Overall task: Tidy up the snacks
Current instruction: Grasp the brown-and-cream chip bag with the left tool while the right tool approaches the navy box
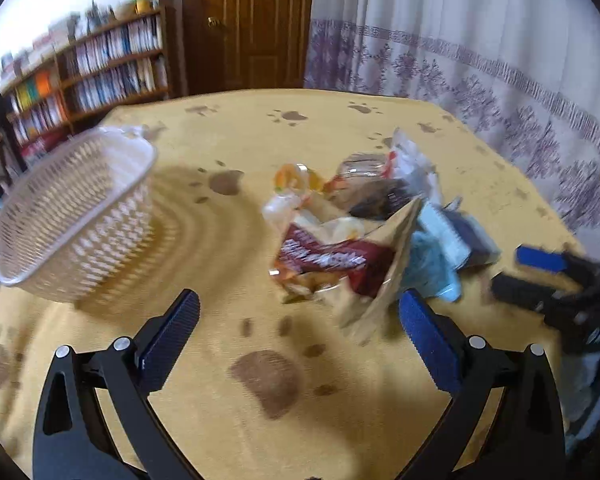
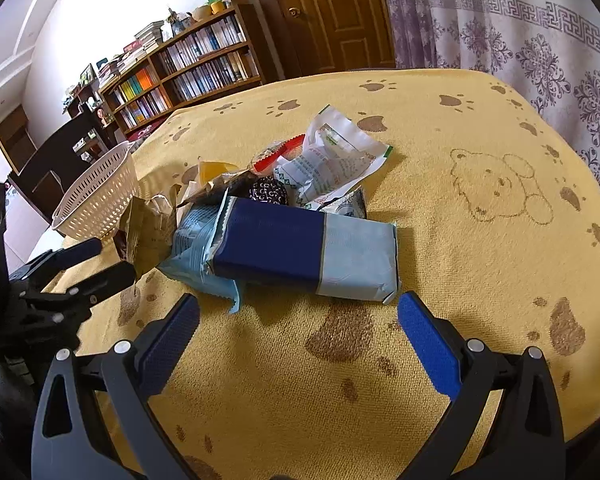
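While both tools hang spread apart and empty over the tabletop (image 2: 480, 280), I worry my right tool (image 2: 299, 314) may shove the blue-and-white packet (image 2: 304, 250) into the snack heap (image 1: 340, 236), well apart from the white basket (image 1: 76, 216); my left tool (image 1: 299, 314) could snag the brown pouch (image 1: 384, 276).

Navy/pale-blue packet (image 2: 304, 250), white basket (image 2: 100, 196)

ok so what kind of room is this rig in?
Most likely a home living room or study, not a lab: a packed wooden bookshelf, a patterned curtain, a panelled wooden door, and a table under a yellow paw-print cloth.
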